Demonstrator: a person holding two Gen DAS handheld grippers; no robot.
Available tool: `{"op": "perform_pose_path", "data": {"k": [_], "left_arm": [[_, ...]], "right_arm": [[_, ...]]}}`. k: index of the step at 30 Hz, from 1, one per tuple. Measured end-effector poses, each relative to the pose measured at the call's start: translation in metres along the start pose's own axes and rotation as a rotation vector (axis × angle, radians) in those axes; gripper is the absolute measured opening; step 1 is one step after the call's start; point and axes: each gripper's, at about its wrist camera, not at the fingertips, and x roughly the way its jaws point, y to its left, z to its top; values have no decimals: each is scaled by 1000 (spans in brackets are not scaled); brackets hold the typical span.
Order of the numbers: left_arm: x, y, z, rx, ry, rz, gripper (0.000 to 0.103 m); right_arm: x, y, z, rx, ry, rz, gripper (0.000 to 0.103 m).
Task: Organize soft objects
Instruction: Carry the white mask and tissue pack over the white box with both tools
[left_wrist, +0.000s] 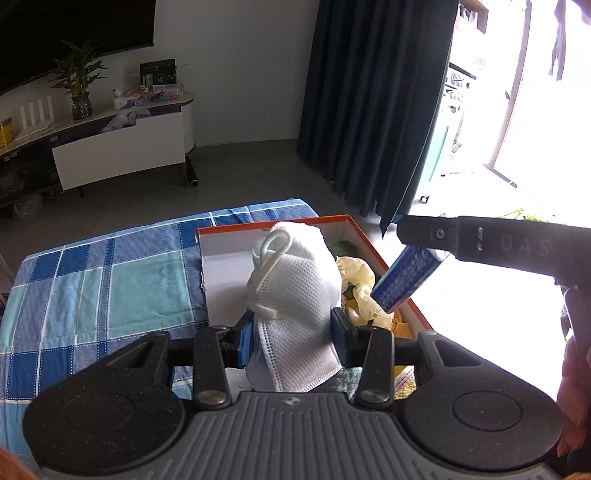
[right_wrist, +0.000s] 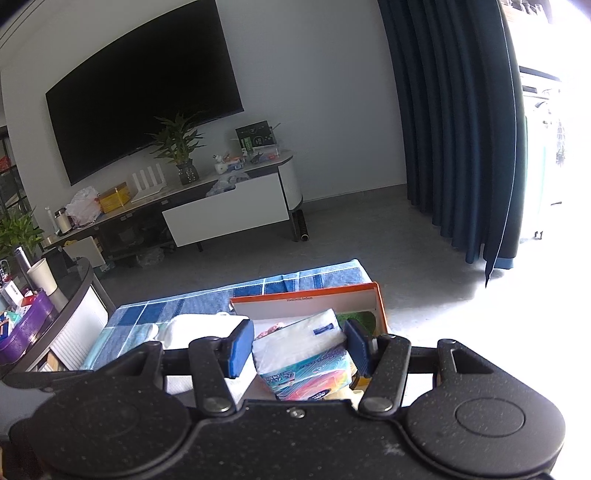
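My left gripper (left_wrist: 293, 334) is shut on a white mesh cap (left_wrist: 295, 291) with a cord loop, held upright over the orange-rimmed cardboard box (left_wrist: 221, 254). My right gripper (right_wrist: 298, 347) is shut on a tissue pack (right_wrist: 306, 354) with a white and rainbow wrapper, above the same box (right_wrist: 332, 295). In the left wrist view the right gripper (left_wrist: 432, 253) comes in from the right with the tissue pack (left_wrist: 406, 280) over the box's right side. Pale yellow soft items (left_wrist: 360, 280) lie inside the box.
The box stands on a blue checked cloth (left_wrist: 92, 284) over a low table. A TV stand (right_wrist: 221, 206) with a plant and clutter lines the far wall. Dark blue curtains (right_wrist: 454, 129) hang at right. A side counter (right_wrist: 44, 295) with cups stands at left.
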Motion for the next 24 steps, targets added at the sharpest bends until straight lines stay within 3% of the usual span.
{"op": "perform_pose_path", "data": {"k": [24], "left_arm": [[21, -3, 5, 12, 21, -27, 43]], "right_arm": [[20, -9, 5, 12, 9, -23, 66]]}}
